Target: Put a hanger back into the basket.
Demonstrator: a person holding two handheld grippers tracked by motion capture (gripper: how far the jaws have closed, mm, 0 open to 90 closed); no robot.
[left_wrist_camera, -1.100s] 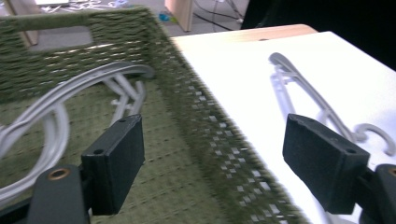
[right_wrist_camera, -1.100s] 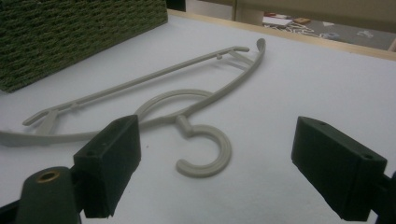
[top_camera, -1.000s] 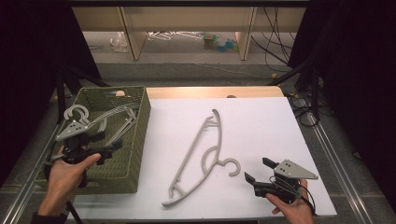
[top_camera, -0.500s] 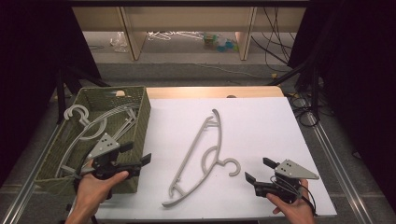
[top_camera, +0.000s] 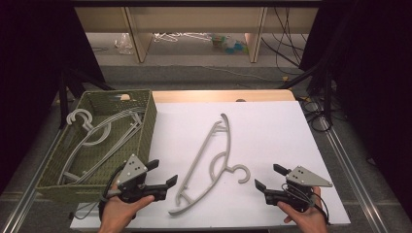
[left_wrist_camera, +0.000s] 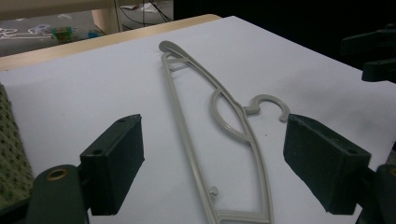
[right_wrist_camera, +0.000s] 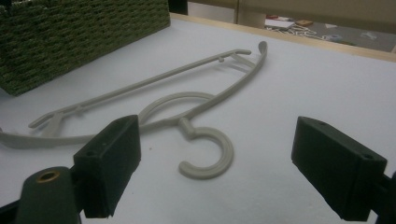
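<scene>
A grey plastic hanger (top_camera: pixel 210 164) lies flat on the white counter (top_camera: pixel 272 131), between your two grippers, hook pointing toward your right hand. Your left gripper (top_camera: pixel 164 175) sits just beside its lower end, fingers spread wide and empty. Your right gripper (top_camera: pixel 267 177) rests near the hook, also released and holding nothing. The hanger looks light, thin, stiff and smooth, so it may slide or twist if pinched at one end. Take it by the straight bar or by the neck below the hook. A green woven basket (top_camera: pixel 145 121) to your left holds more hangers.
</scene>
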